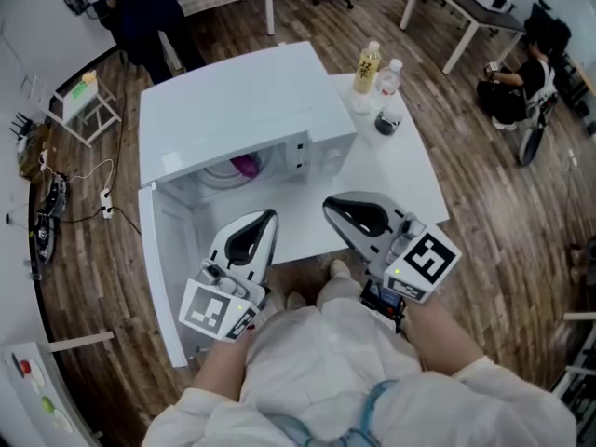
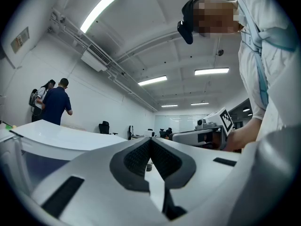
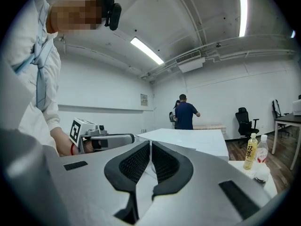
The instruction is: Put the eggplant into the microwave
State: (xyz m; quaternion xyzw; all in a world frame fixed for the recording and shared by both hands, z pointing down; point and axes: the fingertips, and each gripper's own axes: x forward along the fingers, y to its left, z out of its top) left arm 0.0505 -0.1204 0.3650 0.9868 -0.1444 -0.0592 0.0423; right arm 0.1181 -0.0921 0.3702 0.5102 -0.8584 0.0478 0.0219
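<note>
Eggplant [image 1: 245, 166] lies inside the open microwave [image 1: 242, 101]; nearer, the left gripper [image 1: 268, 217] and right gripper [image 1: 329, 206] hover clenched, empty.

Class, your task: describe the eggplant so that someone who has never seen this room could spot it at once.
Find the white microwave on the white table, its door swung open. Inside the cavity lies the eggplant. It is the only purple thing there; the yellow bottle and the clear bottle stand outside on the table.
</note>
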